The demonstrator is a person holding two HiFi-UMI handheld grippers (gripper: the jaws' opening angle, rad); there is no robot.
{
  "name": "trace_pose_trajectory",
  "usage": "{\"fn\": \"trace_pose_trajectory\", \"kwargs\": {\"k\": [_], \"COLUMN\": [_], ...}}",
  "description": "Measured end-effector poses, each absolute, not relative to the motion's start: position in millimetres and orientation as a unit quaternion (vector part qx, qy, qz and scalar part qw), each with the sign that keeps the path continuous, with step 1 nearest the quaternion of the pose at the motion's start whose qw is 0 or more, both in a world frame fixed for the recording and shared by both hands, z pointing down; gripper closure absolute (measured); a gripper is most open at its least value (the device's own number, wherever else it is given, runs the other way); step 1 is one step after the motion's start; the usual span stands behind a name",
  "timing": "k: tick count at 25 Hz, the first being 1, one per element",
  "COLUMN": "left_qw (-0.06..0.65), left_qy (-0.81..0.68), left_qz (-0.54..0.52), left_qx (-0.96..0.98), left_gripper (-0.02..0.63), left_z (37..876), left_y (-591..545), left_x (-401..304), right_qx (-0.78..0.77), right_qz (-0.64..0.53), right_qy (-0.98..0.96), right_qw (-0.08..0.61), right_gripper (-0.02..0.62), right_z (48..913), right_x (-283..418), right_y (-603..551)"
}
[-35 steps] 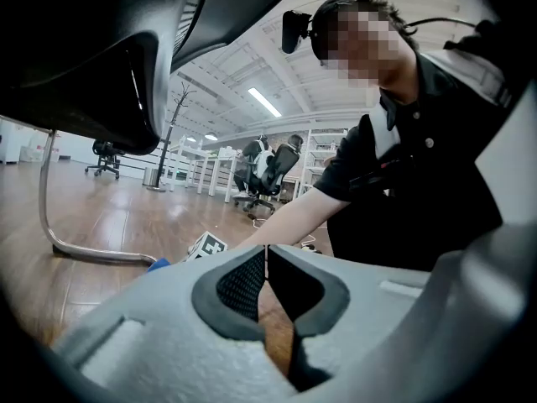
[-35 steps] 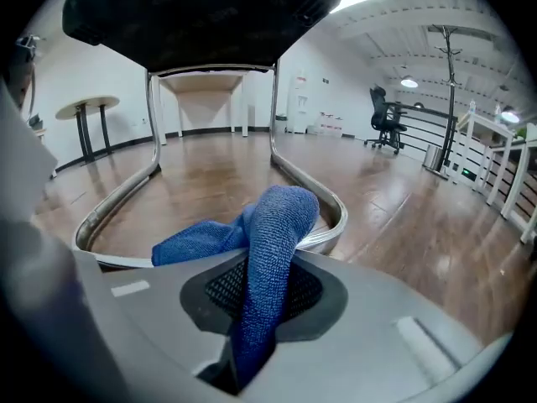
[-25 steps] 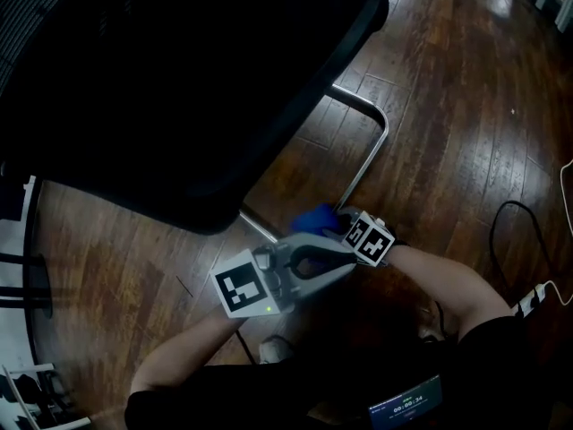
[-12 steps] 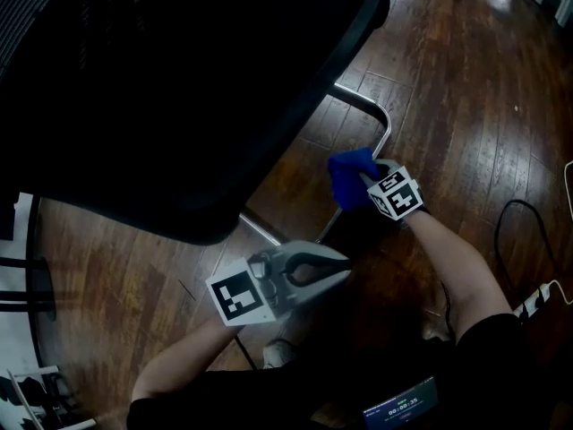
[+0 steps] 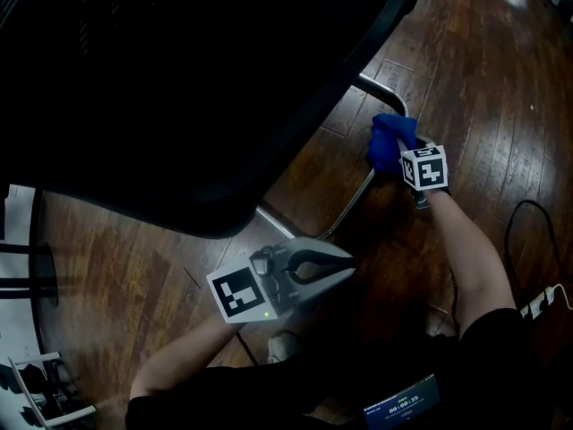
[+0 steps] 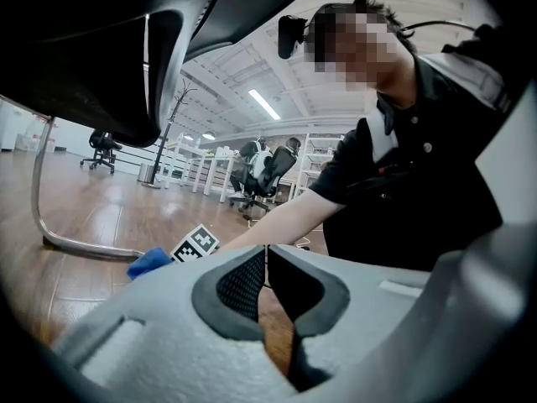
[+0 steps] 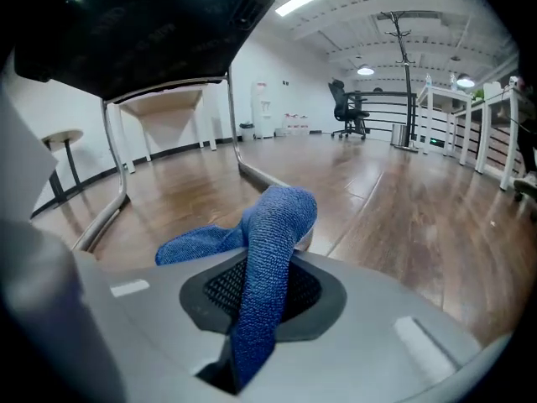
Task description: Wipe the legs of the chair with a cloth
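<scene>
The black chair seat (image 5: 179, 79) fills the upper left of the head view. Its chrome sled leg (image 5: 365, 183) runs over the wood floor from under the seat to a bend at the far end. My right gripper (image 5: 405, 158) is shut on a blue cloth (image 5: 389, 141), which is pressed on the leg near that bend. In the right gripper view the cloth (image 7: 273, 225) hangs out of the shut jaws, with the chrome tube (image 7: 256, 175) just beyond. My left gripper (image 5: 345, 267) hovers nearer the person, shut and empty, pads touching (image 6: 252, 280).
A dark cable (image 5: 528, 218) and a power strip (image 5: 537, 303) lie on the floor at the right. White furniture legs (image 5: 27, 374) stand at the left edge. The person's arms and a small screen (image 5: 403, 401) fill the bottom.
My right gripper has slid the blue cloth along the chrome leg, away from the person and up to the far bend. The left gripper has stayed almost where it was.
</scene>
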State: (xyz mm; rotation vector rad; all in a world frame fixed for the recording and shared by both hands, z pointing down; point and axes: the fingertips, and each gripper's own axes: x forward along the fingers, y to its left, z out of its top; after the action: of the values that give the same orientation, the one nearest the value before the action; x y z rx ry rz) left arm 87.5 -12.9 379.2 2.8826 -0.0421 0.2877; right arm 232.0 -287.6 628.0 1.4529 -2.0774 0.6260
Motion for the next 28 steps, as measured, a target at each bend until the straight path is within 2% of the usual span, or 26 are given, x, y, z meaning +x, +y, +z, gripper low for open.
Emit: {"fn": "trace_pose_trajectory", "kwargs": {"k": [3, 10, 14, 20, 24, 28], "left_qw": [0.118, 0.103, 0.095, 0.090, 0.094, 0.092], "left_qy": [-0.005, 0.017, 0.025, 0.008, 0.002, -0.005], "left_qz": [0.093, 0.080, 0.089, 0.089, 0.099, 0.102], "left_qx": [0.989, 0.991, 0.991, 0.992, 0.991, 0.991], "left_gripper": [0.604, 0.604, 0.604, 0.604, 0.604, 0.604], "left_z": [376, 371, 373, 368, 373, 370], "left_y": [-10, -13, -9, -14, -16, -14], "left_x": [96, 116, 121, 117, 111, 107], "right_qx": [0.462, 0.231, 0.166, 0.162, 0.279, 0.423], "right_qz": [0.234, 0.215, 0.201, 0.193, 0.196, 0.173], "right_qy": [-0.812, -0.902, -0.916, -0.917, -0.893, -0.834], "right_qw": [0.270, 0.294, 0.304, 0.310, 0.294, 0.310], "right_gripper": [0.545, 0.543, 0.541, 0.532, 0.532, 0.534], "right_z": [628, 626, 627, 629, 629, 629], "right_x": [190, 42, 14, 32, 98, 183], "right_y": [-248, -105, -79, -105, -184, -255]}}
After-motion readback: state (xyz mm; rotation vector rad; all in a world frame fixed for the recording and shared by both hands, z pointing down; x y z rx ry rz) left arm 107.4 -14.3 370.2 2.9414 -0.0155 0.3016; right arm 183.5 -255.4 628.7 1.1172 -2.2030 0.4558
